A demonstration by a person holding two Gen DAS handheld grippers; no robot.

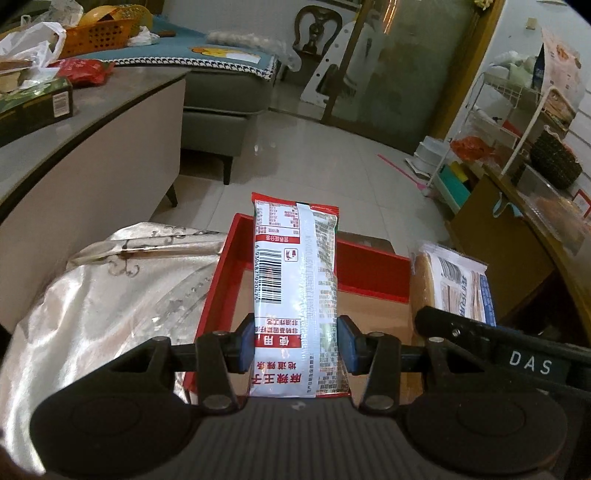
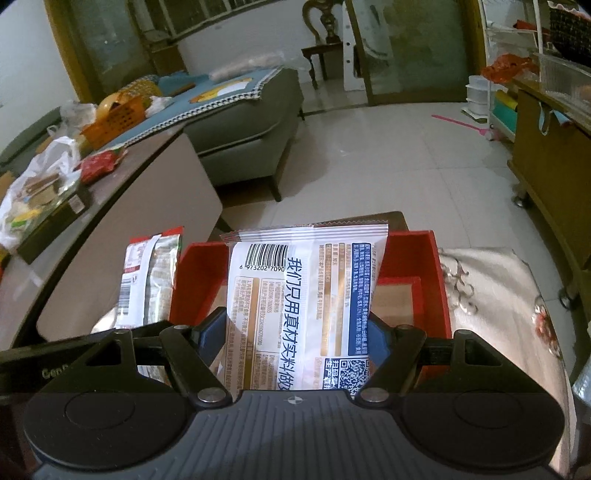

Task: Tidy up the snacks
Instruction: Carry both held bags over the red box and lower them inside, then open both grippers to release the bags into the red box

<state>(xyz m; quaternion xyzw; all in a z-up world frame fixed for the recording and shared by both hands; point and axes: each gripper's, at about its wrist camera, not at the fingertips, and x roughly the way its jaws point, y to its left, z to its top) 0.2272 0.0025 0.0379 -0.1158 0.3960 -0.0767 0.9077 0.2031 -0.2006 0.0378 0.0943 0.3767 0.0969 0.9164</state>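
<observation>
While both of our tools hang over the red open-topped cardboard box with its brown floor, each one carries a snack. Our left gripper has its blue pads pressed against the two long edges of a narrow red-and-white foil snack packet, printed with a barcode and red characters, which stands out along the fingers above the box's left part. Our right gripper is clamped wider on a broad white plastic snack packet with a barcode, large dark blue characters and a blue panel; its blue pads meet the packet's sides, and the packet juts forward over the box's near wall. From the right wrist we see the narrow packet just left of the box, and from the left wrist the broad packet shows at the box's right edge, so the two snacks sit side by side and apart. The box rests on a shiny cream satin cloth with embroidered scrolls. Off to the left, a grey-topped table holds a red wrapper, a dark green carton and an orange slotted basket. Pale floor tiles spread beyond the box.
</observation>
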